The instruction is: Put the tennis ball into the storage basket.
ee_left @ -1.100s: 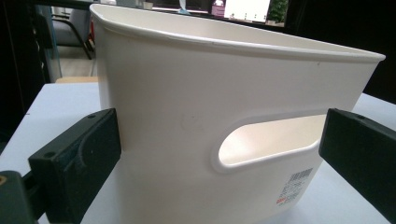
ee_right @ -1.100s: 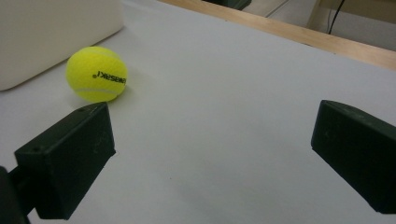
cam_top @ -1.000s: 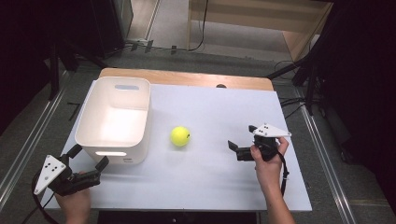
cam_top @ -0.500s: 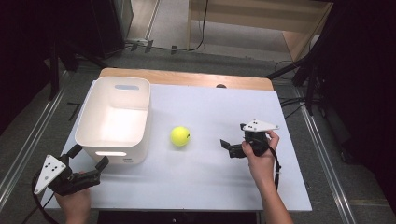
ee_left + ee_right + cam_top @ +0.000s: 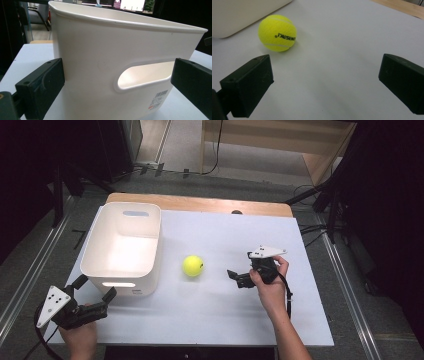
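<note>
A yellow tennis ball (image 5: 193, 266) lies on the white tabletop (image 5: 215, 320), just right of a white plastic bin (image 5: 121, 210). My right gripper (image 5: 240, 264) hovers a short way right of the ball, open, with its jaws turned toward it. In the right gripper view the ball (image 5: 277, 33) sits ahead and to the left of the open gripper (image 5: 325, 75), with nothing between the jaws. My left gripper (image 5: 96, 286) is open at the front left, right by the bin's near wall. The left gripper view has the bin's handle cut-out (image 5: 145, 75) between the spread jaws of that gripper (image 5: 117, 72).
Inside, the bin looks empty. A wooden strip (image 5: 200, 204) runs along the table's far edge. Metal rails (image 5: 345, 270) flank both sides of the table. A corner of the bin (image 5: 237, 15) stands close behind the ball.
My right gripper has moved left across the table toward the ball. The left gripper, the ball and the bin have stayed put.
</note>
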Motion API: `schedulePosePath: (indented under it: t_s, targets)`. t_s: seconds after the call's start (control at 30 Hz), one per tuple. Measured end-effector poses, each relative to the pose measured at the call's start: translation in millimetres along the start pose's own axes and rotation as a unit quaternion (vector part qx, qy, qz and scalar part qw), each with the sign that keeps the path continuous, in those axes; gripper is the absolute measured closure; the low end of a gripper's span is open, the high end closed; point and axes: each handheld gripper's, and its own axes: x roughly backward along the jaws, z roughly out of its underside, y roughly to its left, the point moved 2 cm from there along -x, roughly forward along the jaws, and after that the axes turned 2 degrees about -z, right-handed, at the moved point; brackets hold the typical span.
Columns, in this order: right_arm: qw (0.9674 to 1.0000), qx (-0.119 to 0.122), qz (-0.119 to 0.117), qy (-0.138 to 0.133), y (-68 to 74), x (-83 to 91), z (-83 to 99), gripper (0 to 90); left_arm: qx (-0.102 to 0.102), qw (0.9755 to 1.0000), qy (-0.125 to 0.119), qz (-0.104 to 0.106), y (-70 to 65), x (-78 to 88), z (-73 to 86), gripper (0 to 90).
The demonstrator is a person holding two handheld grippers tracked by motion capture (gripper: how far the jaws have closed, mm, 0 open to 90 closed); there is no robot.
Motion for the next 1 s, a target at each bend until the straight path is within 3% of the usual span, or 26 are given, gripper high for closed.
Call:
schedulePosePath:
  t_s: [1.0]
  targets:
    - [0.9982,0.013,-0.051,0.028,21.3,-37.6,-8.5,0.0,0.004,1.0000,0.000,0.001,0.4,-0.2,-0.1,0.0]
